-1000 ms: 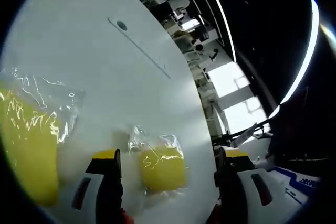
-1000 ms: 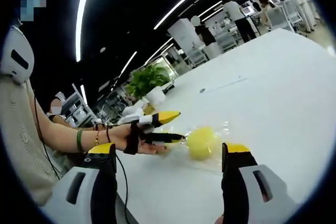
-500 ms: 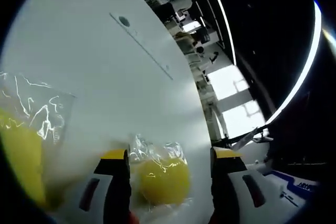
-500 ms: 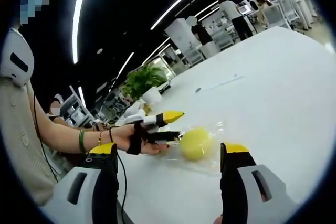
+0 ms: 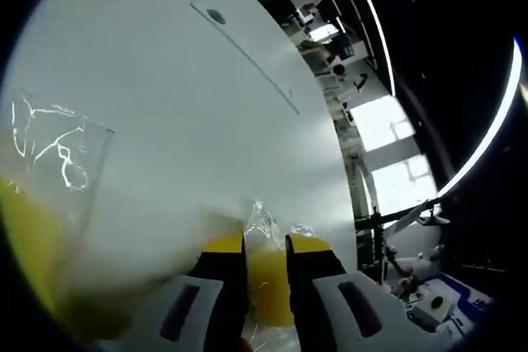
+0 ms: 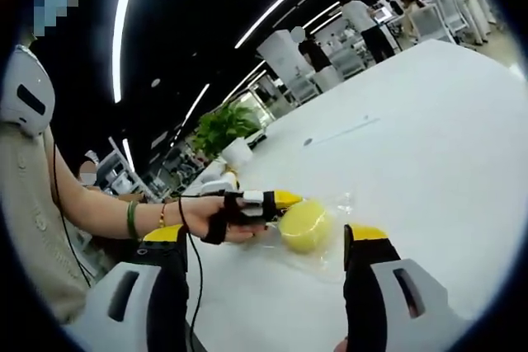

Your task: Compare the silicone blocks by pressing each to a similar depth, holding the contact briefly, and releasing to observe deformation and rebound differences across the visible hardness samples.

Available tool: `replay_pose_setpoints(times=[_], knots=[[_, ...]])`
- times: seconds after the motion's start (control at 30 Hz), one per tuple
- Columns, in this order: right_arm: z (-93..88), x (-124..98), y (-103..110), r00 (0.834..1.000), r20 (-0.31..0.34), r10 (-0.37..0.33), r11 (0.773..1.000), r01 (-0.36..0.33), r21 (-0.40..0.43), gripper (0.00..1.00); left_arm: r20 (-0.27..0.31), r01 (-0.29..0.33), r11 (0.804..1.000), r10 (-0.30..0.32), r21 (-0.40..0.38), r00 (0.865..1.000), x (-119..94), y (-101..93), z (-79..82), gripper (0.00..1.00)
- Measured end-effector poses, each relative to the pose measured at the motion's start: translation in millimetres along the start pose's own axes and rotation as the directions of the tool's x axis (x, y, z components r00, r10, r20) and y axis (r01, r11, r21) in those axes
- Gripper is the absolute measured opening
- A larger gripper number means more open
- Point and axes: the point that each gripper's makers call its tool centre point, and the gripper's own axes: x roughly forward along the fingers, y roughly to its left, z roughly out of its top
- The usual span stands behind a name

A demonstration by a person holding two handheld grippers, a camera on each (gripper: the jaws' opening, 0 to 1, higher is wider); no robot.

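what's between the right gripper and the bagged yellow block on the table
Nothing solid lies on the white table between the open right gripper and the yellow silicone block. The left gripper is shut on that block from the far side, and a clear plastic bag wraps the block.

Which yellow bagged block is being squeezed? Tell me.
The small bagged block, pinched between the left gripper fingers. The larger bagged block lies untouched, off to the side.
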Motion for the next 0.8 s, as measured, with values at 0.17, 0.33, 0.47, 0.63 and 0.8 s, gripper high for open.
replay_pose_setpoints(times=[0.17,0.33,0.47,0.63,0.8], knots=[[-0.3,-1.4,-2.7,1.000,-0.002,-0.007,1.000,0.007,-0.001,0.70,0.003,0.018,0.998,-0.018,0.054,1.000,1.9,-3.1,1.5,0.00],[-1.0,0.1,-2.5,1.000,-0.006,-0.003,1.000,0.003,-0.002,0.69,0.006,0.037,0.999,-0.037,0.027,0.999,2.6,0.0,1.0,0.00],[-0.1,1.1,-0.6,1.000,-0.004,0.000,1.000,0.000,-0.007,0.69,-0.006,0.043,0.999,-0.043,-0.013,0.999,0.8,-0.5,0.7,0.00],[1.6,1.7,1.1,1.000,-0.007,0.000,1.000,0.000,-0.017,0.69,-0.004,0.052,0.998,-0.052,0.031,0.999,-3.3,-6.7,0.2,0.00],[5.8,1.5,7.3,1.000,-0.002,0.006,1.000,-0.006,-0.030,0.69,-0.009,0.072,0.983,-0.071,0.166,0.997,-9.8,-23.1,0.6,0.00]])
